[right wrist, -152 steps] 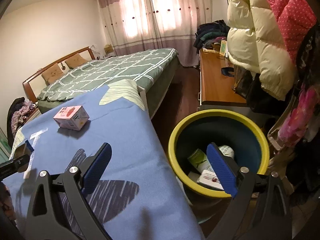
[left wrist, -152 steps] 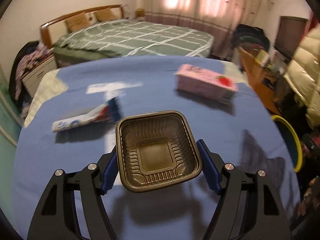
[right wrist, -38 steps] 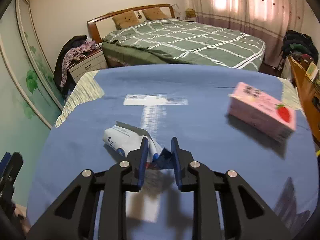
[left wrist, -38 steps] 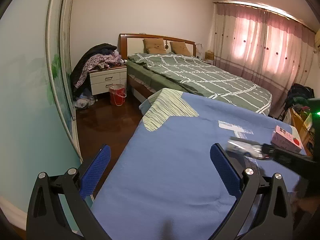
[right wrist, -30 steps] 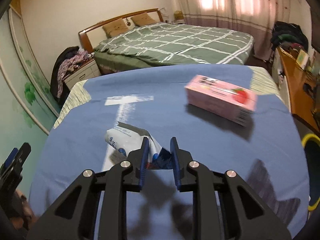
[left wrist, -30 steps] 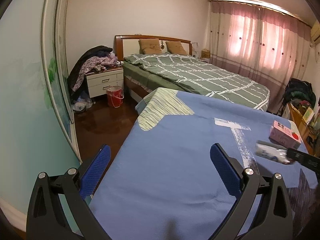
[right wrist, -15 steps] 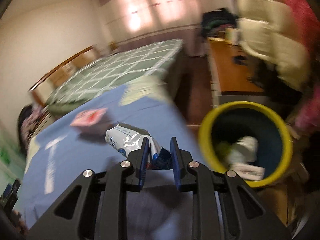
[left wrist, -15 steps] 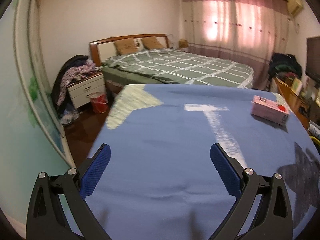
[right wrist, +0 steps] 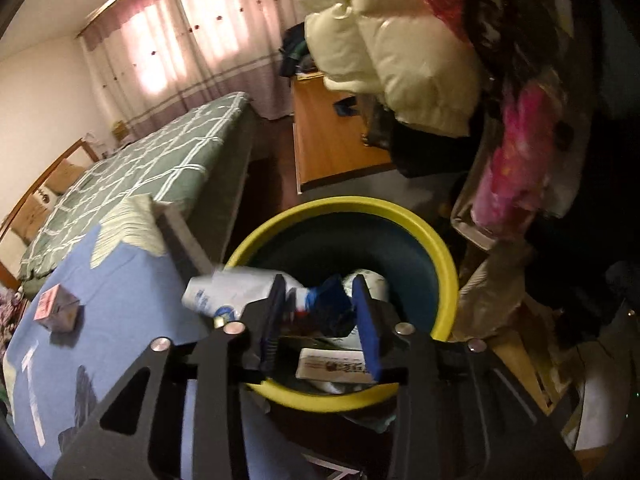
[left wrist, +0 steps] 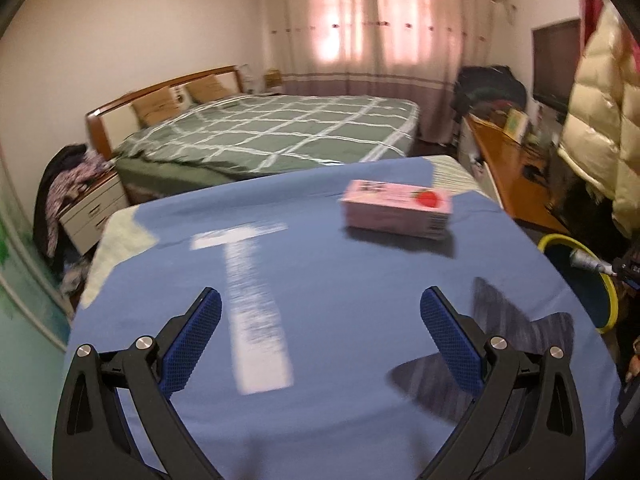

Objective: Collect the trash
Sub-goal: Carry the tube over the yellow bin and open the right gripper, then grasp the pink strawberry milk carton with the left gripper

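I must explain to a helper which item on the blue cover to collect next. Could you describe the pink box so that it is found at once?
Start at the blue cover in front of the green checked bed. The pink box lies flat near its far right corner, the only item resting on it, with a red strawberry printed near one end.

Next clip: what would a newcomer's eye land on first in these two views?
In the right wrist view, the yellow-rimmed bin fills the middle, with the right gripper over it and a crumpled white-and-blue wrapper between its parted fingers. In the left wrist view, the pink carton stands alone on the blue tabletop beyond the open, empty left gripper. Behind lies the green checked bed.
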The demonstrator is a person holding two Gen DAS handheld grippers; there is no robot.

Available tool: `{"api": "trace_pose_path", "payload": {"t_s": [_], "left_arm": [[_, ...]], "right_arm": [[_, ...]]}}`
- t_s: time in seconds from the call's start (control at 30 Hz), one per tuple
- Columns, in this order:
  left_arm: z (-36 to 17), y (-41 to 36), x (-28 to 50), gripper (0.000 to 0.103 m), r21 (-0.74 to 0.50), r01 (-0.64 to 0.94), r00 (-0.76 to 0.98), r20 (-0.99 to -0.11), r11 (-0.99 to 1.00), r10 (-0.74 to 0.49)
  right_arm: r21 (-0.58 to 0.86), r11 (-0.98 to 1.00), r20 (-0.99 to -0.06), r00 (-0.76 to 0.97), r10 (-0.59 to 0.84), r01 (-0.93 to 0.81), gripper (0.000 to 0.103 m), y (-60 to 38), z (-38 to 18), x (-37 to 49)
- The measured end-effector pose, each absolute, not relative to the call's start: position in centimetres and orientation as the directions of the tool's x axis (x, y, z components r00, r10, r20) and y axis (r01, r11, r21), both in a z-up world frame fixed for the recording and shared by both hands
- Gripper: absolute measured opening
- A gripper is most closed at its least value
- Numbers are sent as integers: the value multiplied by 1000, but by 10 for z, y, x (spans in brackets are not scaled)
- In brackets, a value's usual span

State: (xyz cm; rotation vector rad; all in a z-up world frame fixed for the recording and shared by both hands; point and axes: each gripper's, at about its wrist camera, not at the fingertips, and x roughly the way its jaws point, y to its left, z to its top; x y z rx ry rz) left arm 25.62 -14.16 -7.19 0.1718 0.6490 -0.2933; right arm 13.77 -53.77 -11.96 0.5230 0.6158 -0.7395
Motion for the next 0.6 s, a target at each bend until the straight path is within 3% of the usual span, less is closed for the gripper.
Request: {"api": "trace_pose_path", "payload": {"t_s": [0.03,0.2,0.6], "left_arm": [[-73,-156,258,98,72,339,749,-624,938,-223],[-81,-205,273,98,64,367,710,-664,928,-235],[-111,-267,348,98,43,243,688,-712,969,-141]], "right_arm": [[222,629,-671,584,-456,745,50,-537,-120,136],[234,650,-661,608,-439,723,57,-532,-120,137],[276,675,-650,650,-393,684,63,-526,-119,140]]}}
